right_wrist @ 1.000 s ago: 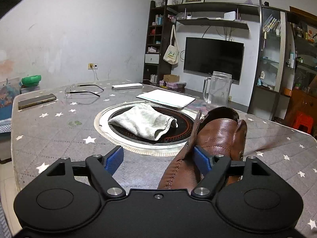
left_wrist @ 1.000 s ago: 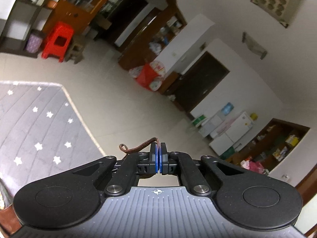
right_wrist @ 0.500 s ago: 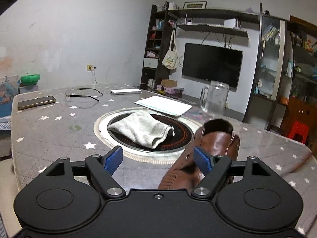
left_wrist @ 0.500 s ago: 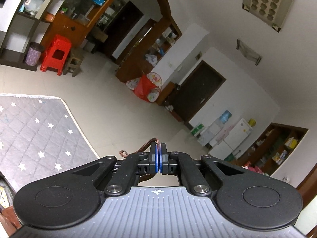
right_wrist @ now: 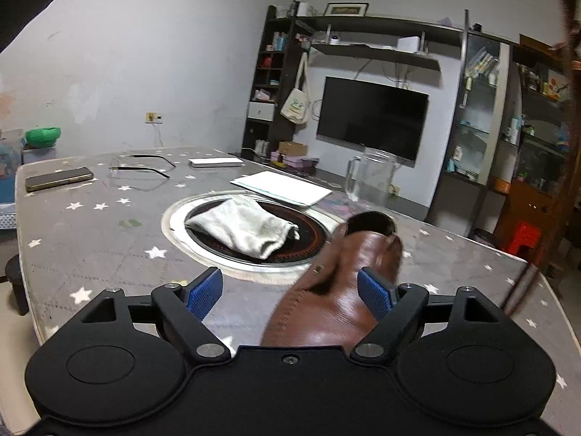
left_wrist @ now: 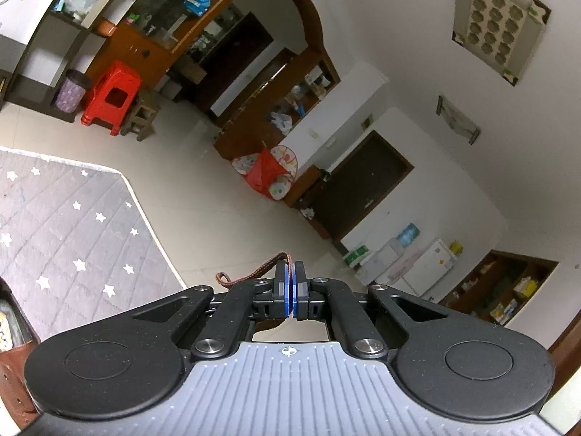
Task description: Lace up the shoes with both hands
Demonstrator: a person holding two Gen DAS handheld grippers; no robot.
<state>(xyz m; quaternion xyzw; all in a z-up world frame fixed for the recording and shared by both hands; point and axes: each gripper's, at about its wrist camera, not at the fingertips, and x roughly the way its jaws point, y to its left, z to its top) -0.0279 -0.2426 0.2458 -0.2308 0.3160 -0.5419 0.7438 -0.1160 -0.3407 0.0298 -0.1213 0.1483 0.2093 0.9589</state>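
The left gripper (left_wrist: 290,292) is clamped on a brown lace (left_wrist: 254,273), held high and aimed out across the room. The right gripper (right_wrist: 289,292) gapes wide and empty just above the brown shoe (right_wrist: 337,290) on the counter (right_wrist: 90,239). Lacing is under way; how many eyelets are threaded cannot be told.

The brown leather shoe (right_wrist: 337,301) lay unlaced between the right gripper's (right_wrist: 290,292) spread fingers, its brown lace (left_wrist: 254,272) pinched in the left gripper (left_wrist: 290,290).
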